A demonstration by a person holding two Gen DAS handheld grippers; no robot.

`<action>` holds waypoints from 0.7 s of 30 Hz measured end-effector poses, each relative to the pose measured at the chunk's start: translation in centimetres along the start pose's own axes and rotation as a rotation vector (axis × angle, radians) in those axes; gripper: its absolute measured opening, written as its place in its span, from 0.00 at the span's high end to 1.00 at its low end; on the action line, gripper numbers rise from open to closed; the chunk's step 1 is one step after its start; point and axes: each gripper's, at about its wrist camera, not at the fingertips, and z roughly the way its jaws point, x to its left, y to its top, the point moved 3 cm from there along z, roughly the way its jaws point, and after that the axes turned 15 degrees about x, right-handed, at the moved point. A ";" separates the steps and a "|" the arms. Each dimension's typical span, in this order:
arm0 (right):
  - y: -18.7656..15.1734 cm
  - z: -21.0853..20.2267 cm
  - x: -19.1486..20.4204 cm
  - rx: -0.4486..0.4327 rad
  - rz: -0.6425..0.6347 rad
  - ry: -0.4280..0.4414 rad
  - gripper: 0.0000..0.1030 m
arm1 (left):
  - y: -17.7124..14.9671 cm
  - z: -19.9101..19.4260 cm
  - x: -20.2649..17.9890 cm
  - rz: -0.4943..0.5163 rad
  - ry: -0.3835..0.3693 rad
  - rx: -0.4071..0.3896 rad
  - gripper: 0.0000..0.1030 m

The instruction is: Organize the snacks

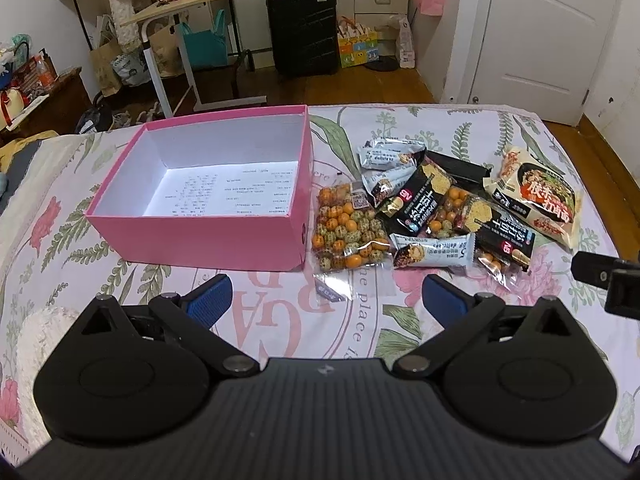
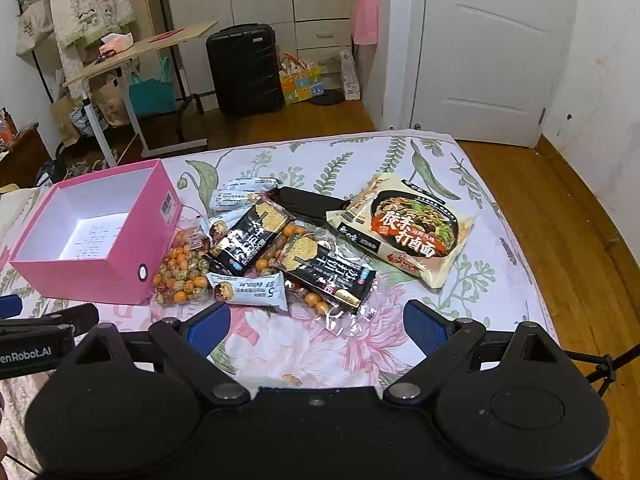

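Hovering with fingers spread and holding nothing, the left gripper (image 1: 326, 300) and right gripper (image 2: 316, 326) are facing snack packets (image 1: 432, 208) lying at three o'clock of the pink box (image 1: 200, 236).

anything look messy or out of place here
Yes. The snacks lie in a loose, overlapping heap on the bedspread right of the pink box, none inside it. The noodle packet sits apart at the right. Nothing looks spilled or torn. Both tools are open and hold nothing.
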 end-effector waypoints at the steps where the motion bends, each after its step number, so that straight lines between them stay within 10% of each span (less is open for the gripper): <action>1: 0.0 0.0 0.0 0.002 -0.001 0.000 0.07 | -0.1 0.0 0.0 0.000 0.002 0.001 0.00; 21: -0.8 -0.2 0.4 -0.009 -0.032 0.010 0.07 | -1.0 0.5 -0.3 -0.003 0.003 0.002 0.00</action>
